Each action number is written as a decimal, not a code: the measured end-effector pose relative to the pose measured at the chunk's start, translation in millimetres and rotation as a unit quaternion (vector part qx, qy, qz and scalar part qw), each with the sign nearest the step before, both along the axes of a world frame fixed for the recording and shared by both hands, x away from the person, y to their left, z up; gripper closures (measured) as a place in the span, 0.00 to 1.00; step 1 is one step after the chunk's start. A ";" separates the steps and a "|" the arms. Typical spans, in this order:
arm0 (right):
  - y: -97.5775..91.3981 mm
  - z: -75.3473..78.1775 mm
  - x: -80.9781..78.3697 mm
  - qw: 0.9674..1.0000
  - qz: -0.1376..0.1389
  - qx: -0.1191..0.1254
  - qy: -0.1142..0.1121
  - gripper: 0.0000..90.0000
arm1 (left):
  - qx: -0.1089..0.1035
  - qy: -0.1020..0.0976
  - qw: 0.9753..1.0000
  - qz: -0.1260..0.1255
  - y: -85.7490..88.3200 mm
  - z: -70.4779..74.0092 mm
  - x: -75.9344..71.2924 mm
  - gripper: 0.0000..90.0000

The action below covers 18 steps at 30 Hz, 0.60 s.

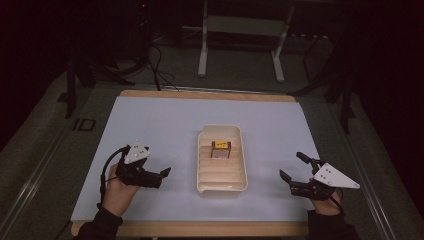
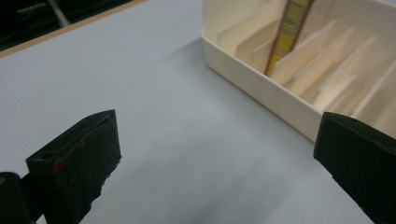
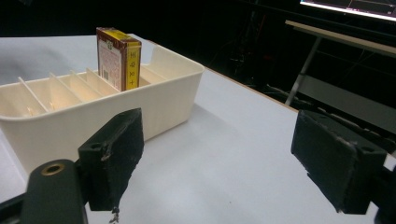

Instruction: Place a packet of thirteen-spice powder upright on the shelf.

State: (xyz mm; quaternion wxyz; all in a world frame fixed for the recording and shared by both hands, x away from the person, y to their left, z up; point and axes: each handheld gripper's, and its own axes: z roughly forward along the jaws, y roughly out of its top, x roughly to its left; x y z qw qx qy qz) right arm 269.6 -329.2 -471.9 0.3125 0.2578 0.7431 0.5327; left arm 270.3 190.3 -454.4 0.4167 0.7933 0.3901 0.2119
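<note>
A small brown and yellow box (image 1: pixel 220 149) stands on its edge in the middle of the high view, inside a cream tray (image 1: pixel 240 150) that has thin walls cutting it into slots. The box sits in one of the slots nearer the top end of the tray, and it pokes up above the rim. Its long side runs across the tray, from left to right in the high view, the same way the slot walls run. The tray rests on a pale blue surface (image 1: pixel 160 125). The left gripper (image 1: pixel 159 176) is at the lower left of the high view, just beside the tray's left wall, and its jaws are spread wide with nothing in them. The right gripper (image 1: pixel 292 168) is at the lower right, a bit farther from the tray, and its jaws are also wide apart and hold nothing. Both point in toward the tray. In the right gripper view the box is at the upper left, standing tall past the tray wall. The left one looks a little nearer, so I think it would have the shorter reach to the box.
</note>
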 end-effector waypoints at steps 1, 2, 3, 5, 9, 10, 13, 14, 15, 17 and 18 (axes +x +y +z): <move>0.3 0.2 -0.1 1.000 0.000 -0.002 -0.001 0.19 | -0.012 0.003 1.000 -0.001 2.5 -1.6 -0.6 0.01; 0.3 0.2 -0.1 1.000 0.000 -0.002 -0.001 0.19 | -0.012 0.003 1.000 -0.001 2.5 -1.6 -0.6 0.01; 0.6 0.4 -0.3 1.000 -0.001 -0.004 -0.002 0.19 | -0.029 0.001 1.000 0.000 6.6 -4.3 -2.7 0.01; 0.7 0.6 -0.1 1.000 0.001 -0.003 -0.004 0.19 | -0.038 0.003 0.999 -0.006 10.7 -7.7 -5.4 0.01; 0.3 0.5 0.1 1.000 0.001 0.000 -0.003 0.19 | -0.033 -0.011 0.999 -0.014 17.9 -14.4 -14.2 0.01; 0.3 0.4 0.3 1.000 0.001 0.000 -0.003 0.19 | -0.032 -0.012 0.999 -0.013 18.5 -15.0 -15.8 0.01; 0.4 0.4 0.7 1.000 0.000 -0.002 -0.004 0.19 | -0.018 -0.022 1.000 -0.006 20.2 -15.8 -23.8 0.01; 0.4 0.4 0.8 1.000 0.000 -0.002 -0.003 0.19 | -0.016 -0.026 1.000 -0.004 20.7 -16.0 -25.9 0.01; 0.4 0.3 0.8 1.000 0.001 -0.002 -0.003 0.19 | -0.016 -0.029 0.999 -0.004 21.6 -16.3 -28.8 0.01; 0.3 0.1 0.9 1.000 0.002 -0.003 -0.005 0.19 | -0.017 -0.033 0.999 -0.004 23.7 -19.2 -33.3 0.01; 0.4 0.1 1.0 1.000 0.001 -0.004 -0.004 0.19 | -0.016 -0.027 1.000 -0.006 24.9 -21.6 -34.5 0.01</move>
